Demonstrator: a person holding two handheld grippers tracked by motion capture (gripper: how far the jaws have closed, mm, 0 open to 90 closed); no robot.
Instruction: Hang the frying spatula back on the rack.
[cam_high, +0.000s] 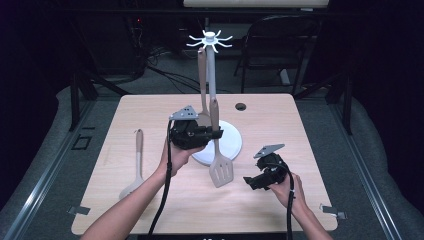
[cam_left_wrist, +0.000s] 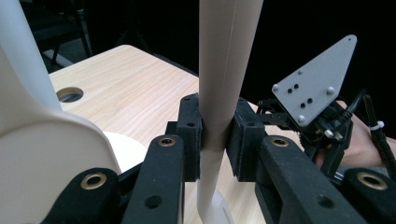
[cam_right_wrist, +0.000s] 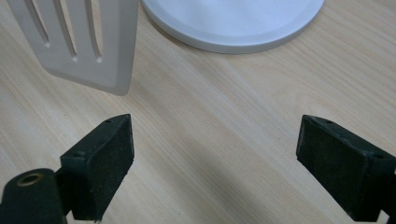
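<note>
High view: left gripper clamps spatula handle, lifted beside rack. Right gripper wide open, empty. Next, likely: hang handle on hook above.

In the right gripper view the slotted spatula is running off the top edge — handle out of frame — and the stand's white base is also being cropped there. In the left gripper view the spatula's handle is leaving the frame above and below, and the clamping pads are covering a band of it. In the high view the left gripper is hiding part of the stand's pole — the hanging utensil's head is sitting behind the gripper.
</note>
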